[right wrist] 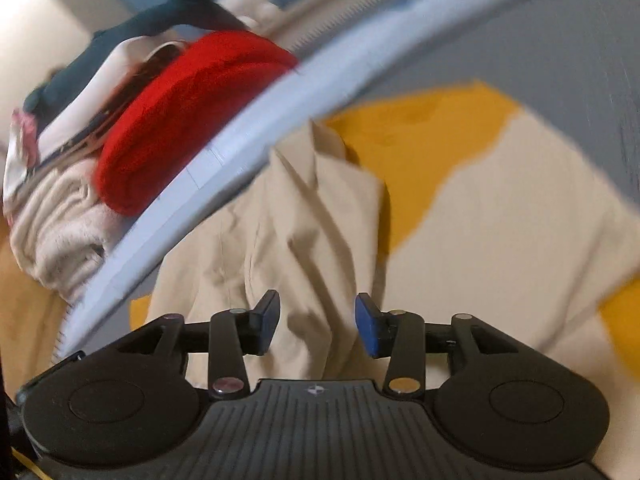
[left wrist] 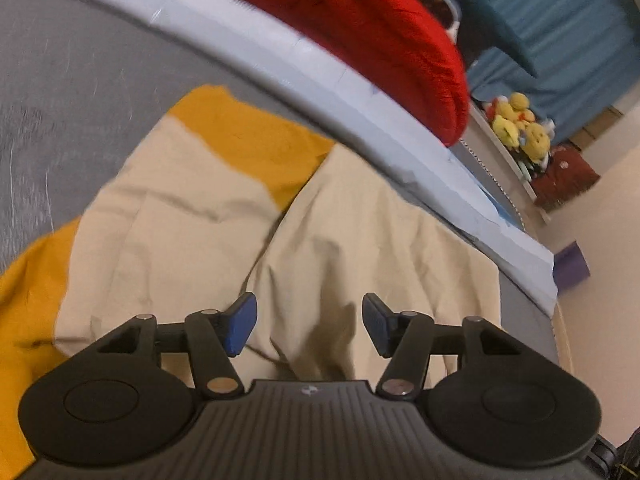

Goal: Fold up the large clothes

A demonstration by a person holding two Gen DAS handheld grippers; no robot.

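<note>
We see left claw (left wrist: 309, 326) parted, pads clear of beige garment (left wrist: 360, 240) lying on grey bench (left wrist: 60, 80) over mustard cloth (left wrist: 248, 136). Right claw (right wrist: 317, 324) narrower, also gaping above beige folds, gripping nothing. Red folded cloth (right wrist: 188, 116) beyond bench edge.

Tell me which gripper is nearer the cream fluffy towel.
Right, most likely. The cream towel lies just beyond the blue edge, left of the right gripper. The left gripper, over the beige garment, shows no towel in view.
</note>
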